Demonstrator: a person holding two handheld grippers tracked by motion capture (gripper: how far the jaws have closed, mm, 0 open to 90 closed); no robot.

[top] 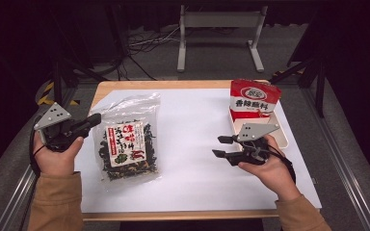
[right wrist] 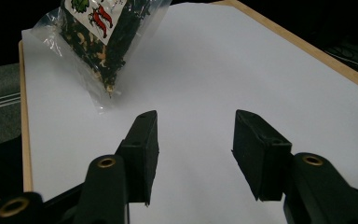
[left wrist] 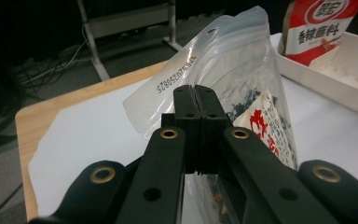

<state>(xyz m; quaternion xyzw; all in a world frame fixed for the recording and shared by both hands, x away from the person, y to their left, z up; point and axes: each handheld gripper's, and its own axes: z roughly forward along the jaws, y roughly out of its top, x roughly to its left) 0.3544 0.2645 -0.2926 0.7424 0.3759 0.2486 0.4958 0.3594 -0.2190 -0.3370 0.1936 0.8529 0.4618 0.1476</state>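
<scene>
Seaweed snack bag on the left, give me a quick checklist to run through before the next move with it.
1. Left gripper closed on the clear snack bag: ok, the jaws are shut against its edge in the left gripper view.
2. Bag free of the white sheet: cannot tell, its upper end looks raised but the lower end may rest on the sheet.
3. Right gripper empty and ready: ok, the jaws stand apart with nothing between them.
4. Sheet between bag and right gripper free: ok.
5. White tray has room: cannot tell, a red pouch stands in it.
6. Bag sealed: cannot tell.
</scene>
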